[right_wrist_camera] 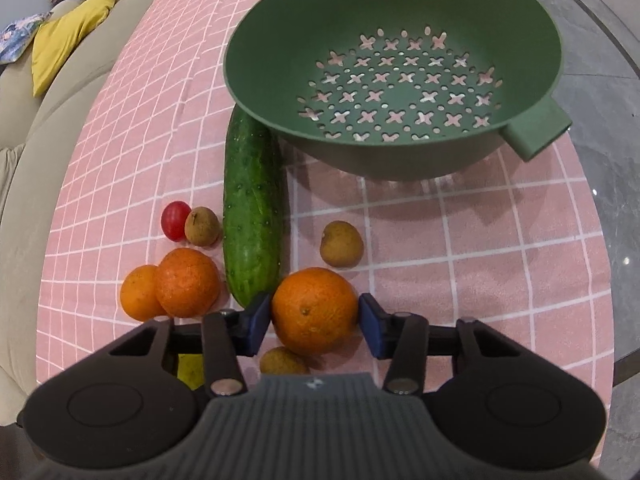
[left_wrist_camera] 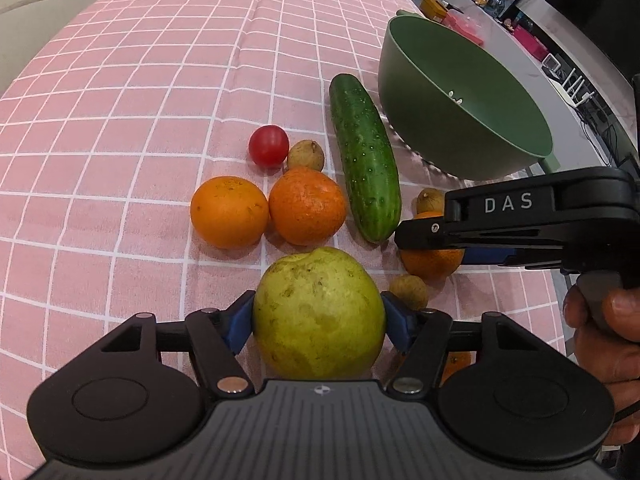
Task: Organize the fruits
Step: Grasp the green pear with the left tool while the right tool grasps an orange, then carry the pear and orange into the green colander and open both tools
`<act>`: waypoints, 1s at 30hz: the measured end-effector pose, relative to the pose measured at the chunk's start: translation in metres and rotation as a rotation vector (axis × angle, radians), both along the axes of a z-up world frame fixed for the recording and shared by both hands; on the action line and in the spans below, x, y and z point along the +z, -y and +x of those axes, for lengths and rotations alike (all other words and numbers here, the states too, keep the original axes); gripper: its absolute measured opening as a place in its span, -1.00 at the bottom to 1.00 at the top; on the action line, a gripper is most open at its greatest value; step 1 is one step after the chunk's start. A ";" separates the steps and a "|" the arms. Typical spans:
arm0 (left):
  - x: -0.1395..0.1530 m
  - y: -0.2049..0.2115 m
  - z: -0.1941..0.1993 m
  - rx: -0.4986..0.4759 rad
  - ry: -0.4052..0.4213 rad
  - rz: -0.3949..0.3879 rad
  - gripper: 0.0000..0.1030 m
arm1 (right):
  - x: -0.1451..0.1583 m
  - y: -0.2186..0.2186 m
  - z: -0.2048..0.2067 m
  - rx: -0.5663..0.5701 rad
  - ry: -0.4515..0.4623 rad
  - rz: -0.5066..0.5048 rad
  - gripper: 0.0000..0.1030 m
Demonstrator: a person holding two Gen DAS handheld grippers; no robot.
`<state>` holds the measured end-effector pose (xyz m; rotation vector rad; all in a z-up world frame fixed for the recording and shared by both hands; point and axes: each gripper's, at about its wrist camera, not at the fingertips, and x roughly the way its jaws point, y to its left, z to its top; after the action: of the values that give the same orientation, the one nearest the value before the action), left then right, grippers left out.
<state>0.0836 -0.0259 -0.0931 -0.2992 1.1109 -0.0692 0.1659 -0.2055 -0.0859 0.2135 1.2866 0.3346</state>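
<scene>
Gripping both fruits at once, so each lift needs care. Left gripper (left_wrist_camera: 319,320): blue pads pinch the green pear (left_wrist_camera: 318,314) at its widest part, one pad on each flank; the pear looks to sit on the pink checked cloth (left_wrist_camera: 120,80). Judgement: hold the squeeze even and lift straight up, since a round, waxy skin may roll out of flat pads. Further right, two oranges (left_wrist_camera: 268,210) touch each other, with a cherry tomato (left_wrist_camera: 269,145) and a small brown fruit (left_wrist_camera: 306,155) behind them, then the cucumber (right_wrist_camera: 253,216). Right gripper (right_wrist_camera: 315,322): fingers close against the sides of a third orange (right_wrist_camera: 315,310), just beside the cucumber's near end. Raise it clear before swinging, or the cucumber gets nudged. Green colander (right_wrist_camera: 394,76) stands empty beyond, the likely drop place; lower fruit in, don't drop.
</scene>
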 end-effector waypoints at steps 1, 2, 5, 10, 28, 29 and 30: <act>0.000 0.000 0.000 -0.003 0.002 0.002 0.46 | 0.000 -0.001 0.000 0.004 0.002 -0.003 -0.14; 0.000 0.000 -0.001 -0.007 0.003 0.005 0.45 | 0.001 -0.001 -0.001 0.010 0.006 -0.007 -0.14; 0.001 0.002 -0.001 -0.017 0.003 0.013 0.45 | 0.001 -0.001 -0.002 0.019 0.007 -0.012 -0.14; 0.001 0.004 0.000 -0.024 -0.007 0.021 0.45 | 0.001 -0.002 -0.002 0.022 0.005 -0.015 -0.15; 0.031 -0.013 -0.013 -0.036 -0.039 0.065 0.45 | 0.034 0.004 -0.011 0.023 0.018 0.075 -0.17; 0.037 -0.015 -0.013 -0.036 -0.037 0.069 0.45 | 0.039 0.004 -0.012 0.031 0.022 0.088 -0.17; 0.044 -0.017 -0.012 -0.034 -0.032 0.072 0.45 | 0.044 0.004 -0.014 0.036 0.028 0.100 -0.17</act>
<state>0.0717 -0.0086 -0.0493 -0.2179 1.1475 -0.0546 0.1521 -0.2095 -0.0416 0.2694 1.2482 0.4315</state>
